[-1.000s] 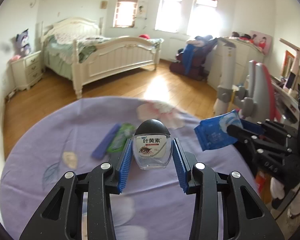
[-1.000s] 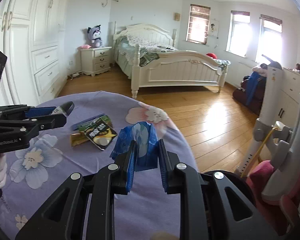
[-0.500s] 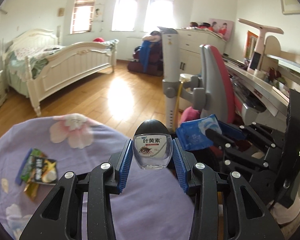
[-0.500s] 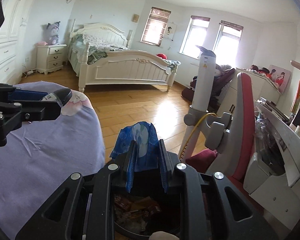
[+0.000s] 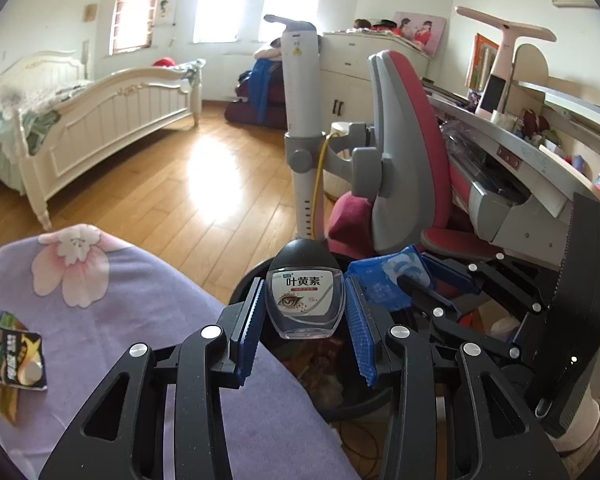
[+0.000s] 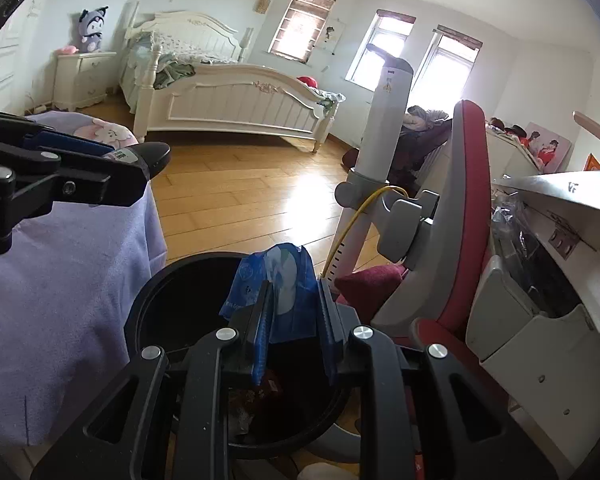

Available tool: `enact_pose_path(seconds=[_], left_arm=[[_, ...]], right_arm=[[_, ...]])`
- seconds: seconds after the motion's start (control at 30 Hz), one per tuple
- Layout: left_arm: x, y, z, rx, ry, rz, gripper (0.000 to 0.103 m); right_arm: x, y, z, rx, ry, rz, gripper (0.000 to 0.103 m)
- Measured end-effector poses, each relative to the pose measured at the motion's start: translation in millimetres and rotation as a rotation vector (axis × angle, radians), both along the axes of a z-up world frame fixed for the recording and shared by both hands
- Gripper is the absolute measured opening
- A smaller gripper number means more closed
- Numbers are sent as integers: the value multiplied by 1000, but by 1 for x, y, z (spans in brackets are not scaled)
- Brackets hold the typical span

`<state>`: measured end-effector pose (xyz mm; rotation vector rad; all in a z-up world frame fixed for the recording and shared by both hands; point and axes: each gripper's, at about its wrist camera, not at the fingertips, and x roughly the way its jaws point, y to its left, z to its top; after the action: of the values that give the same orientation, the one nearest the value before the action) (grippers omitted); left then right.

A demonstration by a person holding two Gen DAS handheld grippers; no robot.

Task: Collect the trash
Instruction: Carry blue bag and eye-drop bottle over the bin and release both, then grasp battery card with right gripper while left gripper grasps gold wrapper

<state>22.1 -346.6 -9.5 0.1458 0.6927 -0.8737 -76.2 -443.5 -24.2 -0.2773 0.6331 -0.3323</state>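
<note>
Both hands have swung off the purple-clothed desk [image 5: 112,320] and over to the black trash bin [image 6: 148,304] beside it since a second ago. Back then the floral cloth sat under both of them; now the bin's mouth does.

Left hand-held gripper [image 5: 304,316] is pinching a small eye-drop bottle [image 5: 305,300], blue pads tight on its two sides, black cap pointing away. It sits right at the desk edge with the bin's rim just below and ahead of the bottle. Right hand-held gripper [image 6: 292,320] is pinching a crumpled blue wrapper [image 6: 278,280], jaws squeezed fairly close, and it hangs squarely over the bin opening, where some trash already lies at the bottom.

If it were me, I'd let the wrapper go first since it's already centred. It's light and floppy, so spread the jaws wide and maybe give it a little shake in case it clings to a pad. The bottle needs a bit more travel forward so it clears the rim before release, or it might bounce off the edge onto the floor.

One snack packet [image 5: 18,356] is left on the desk, off to the left gripper's left, so another trip looks needed.
</note>
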Motion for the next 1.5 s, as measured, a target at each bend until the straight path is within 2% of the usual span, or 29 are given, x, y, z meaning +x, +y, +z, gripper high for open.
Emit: enact_pose_path(seconds=[0.43,0.5,0.53,0.57,0.6,0.63,0.7,0.9,1.1,1.27,1.37,1.47,1.5], left_arm=[[17,-19,-22,14,84,-13,40],[16,-23,-23,29,69,-14,42],[15,-25,-22,47,52,-4,46],[14,-25,-20,47,43,-2,60],[14,-24,-17,35,37,-2,69],[13,-22,-14,22,31,-1,71],[12,-21,-9,13,23,-5,71],[6,-3,4,-11,9,17,71],[6,41,19,-44,-5,88,71],[16,97,25,-68,12,181,71],[24,140,23,-67,20,266,71],[30,181,17,-38,31,343,71],[31,192,15,-31,27,360,71]], right_arm=[[6,-10,-7,8,25,-18,24],[7,-13,-9,3,20,-21,25],[7,-14,-9,3,23,-25,26],[8,-15,-9,5,28,-26,28],[7,-15,-8,5,30,-27,35],[6,-15,-8,5,30,-28,42],[4,-13,-7,13,26,-24,51],[-3,-2,-4,42,13,-8,56],[1,20,6,90,-1,59,58],[12,51,15,122,-2,146,58],[22,75,21,135,0,218,58],[36,97,28,209,24,322,58],[41,106,31,238,35,374,62]])
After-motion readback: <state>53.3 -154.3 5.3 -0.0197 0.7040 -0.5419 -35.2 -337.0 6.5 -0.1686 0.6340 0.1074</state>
